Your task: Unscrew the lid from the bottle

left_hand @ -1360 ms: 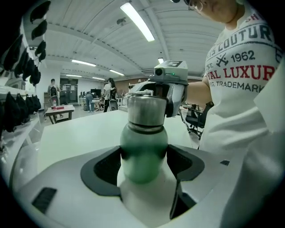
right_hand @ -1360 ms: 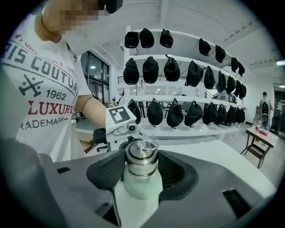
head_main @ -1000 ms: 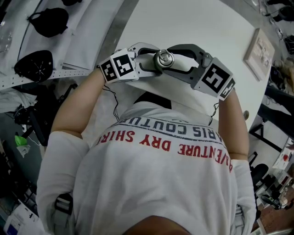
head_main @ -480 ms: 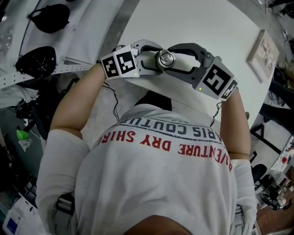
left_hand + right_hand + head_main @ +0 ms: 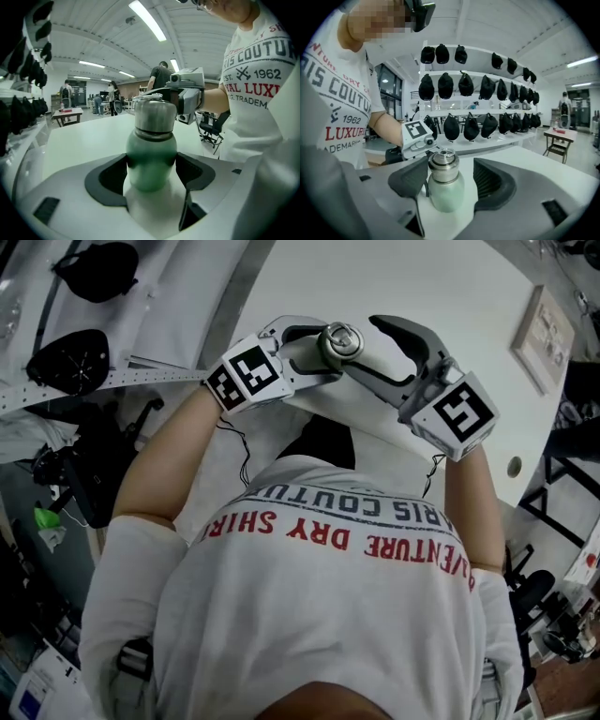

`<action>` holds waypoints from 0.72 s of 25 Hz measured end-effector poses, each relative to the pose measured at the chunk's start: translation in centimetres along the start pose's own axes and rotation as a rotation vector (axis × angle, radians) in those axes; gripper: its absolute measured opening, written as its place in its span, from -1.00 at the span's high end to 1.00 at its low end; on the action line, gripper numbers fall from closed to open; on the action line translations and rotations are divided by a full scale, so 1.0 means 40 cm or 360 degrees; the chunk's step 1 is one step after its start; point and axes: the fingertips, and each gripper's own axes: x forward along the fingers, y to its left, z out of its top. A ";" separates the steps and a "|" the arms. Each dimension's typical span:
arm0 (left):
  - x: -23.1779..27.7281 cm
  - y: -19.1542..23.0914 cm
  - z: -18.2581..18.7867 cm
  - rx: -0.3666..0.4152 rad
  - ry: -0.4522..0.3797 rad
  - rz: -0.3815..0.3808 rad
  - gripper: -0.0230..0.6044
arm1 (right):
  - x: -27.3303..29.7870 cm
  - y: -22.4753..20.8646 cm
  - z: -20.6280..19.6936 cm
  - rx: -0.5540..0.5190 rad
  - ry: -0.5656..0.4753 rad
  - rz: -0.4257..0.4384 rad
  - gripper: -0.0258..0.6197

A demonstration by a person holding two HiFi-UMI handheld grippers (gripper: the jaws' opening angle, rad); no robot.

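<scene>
White desk [image 5: 422, 287] carries one green bottle [image 5: 151, 161] near its front edge. Of two tools, the left hand-held gripper [image 5: 151, 174] pinches the bottle's body, while the right hand-held gripper [image 5: 451, 179] is opening its jaws around the single steel lid [image 5: 443, 166].

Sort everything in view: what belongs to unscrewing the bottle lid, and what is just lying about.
Job in hand:
- green bottle, clamped in the left tongs
- its steel lid
- right tongs, opening around the lid

Lying about:
- framed picture on the white table
- black caps on the shelves
</scene>
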 end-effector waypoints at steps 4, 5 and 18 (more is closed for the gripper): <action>-0.002 -0.005 -0.001 -0.0119 -0.0043 0.0189 -0.16 | -0.008 0.006 -0.020 0.0038 -0.0023 -0.0162 0.03; -0.003 -0.006 -0.002 -0.0150 -0.0052 0.0239 -0.16 | -0.006 0.008 -0.024 0.0041 -0.0020 -0.0196 0.03; 0.005 -0.009 0.002 -0.0383 -0.0164 0.0665 -0.16 | 0.025 0.031 -0.036 0.0154 -0.0010 -0.0442 0.04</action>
